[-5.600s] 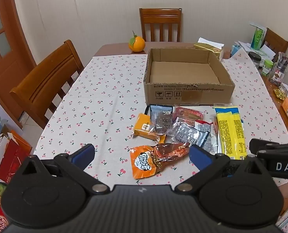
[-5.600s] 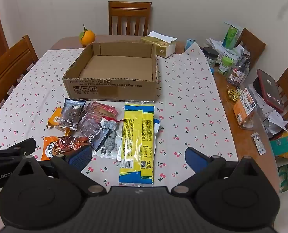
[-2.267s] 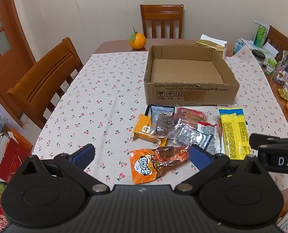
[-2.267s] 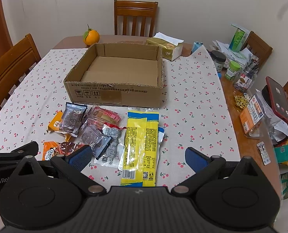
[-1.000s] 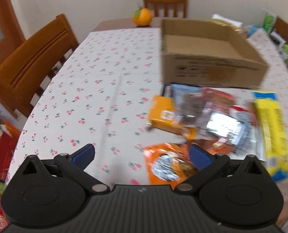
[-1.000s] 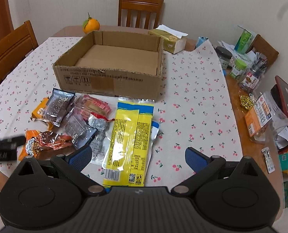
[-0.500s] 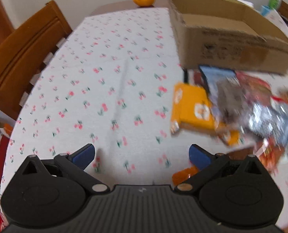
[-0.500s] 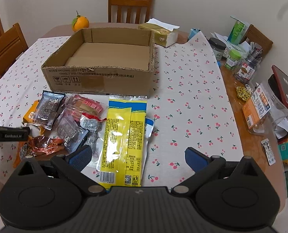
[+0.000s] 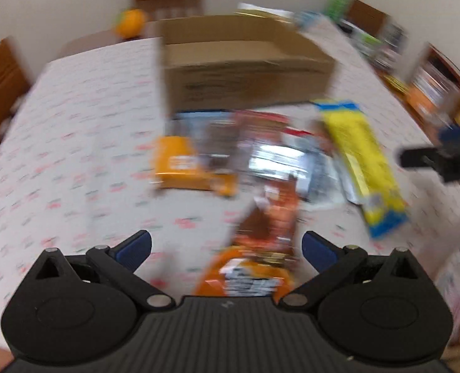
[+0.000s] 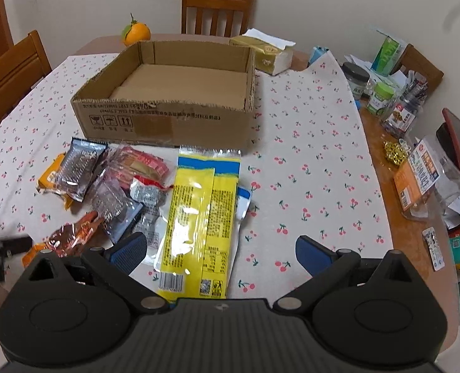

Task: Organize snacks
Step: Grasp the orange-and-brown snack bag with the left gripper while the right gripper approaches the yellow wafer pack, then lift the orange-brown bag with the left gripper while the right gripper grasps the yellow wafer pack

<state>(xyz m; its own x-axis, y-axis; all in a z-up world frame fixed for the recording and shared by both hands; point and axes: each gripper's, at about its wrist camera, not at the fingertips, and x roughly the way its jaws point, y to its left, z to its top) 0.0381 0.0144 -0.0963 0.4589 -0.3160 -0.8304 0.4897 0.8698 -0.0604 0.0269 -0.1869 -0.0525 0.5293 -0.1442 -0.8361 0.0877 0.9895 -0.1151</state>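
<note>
Orange-and-brown snack packet (image 9: 261, 242) now lies between the spread fingers of the left gripper (image 9: 226, 248), which has swung over it. Only the right view shows the empty cardboard box (image 10: 174, 121) sharply; right gripper (image 10: 219, 253) gapes above the yellow packet (image 10: 198, 217).

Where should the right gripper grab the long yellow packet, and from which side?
Likely the near short end of the yellow packet, by the barcode. It lies flat, lengthwise toward the box, with that end nearest the open right gripper. Come in low from the table edge; its left side crowds other snacks.
</note>
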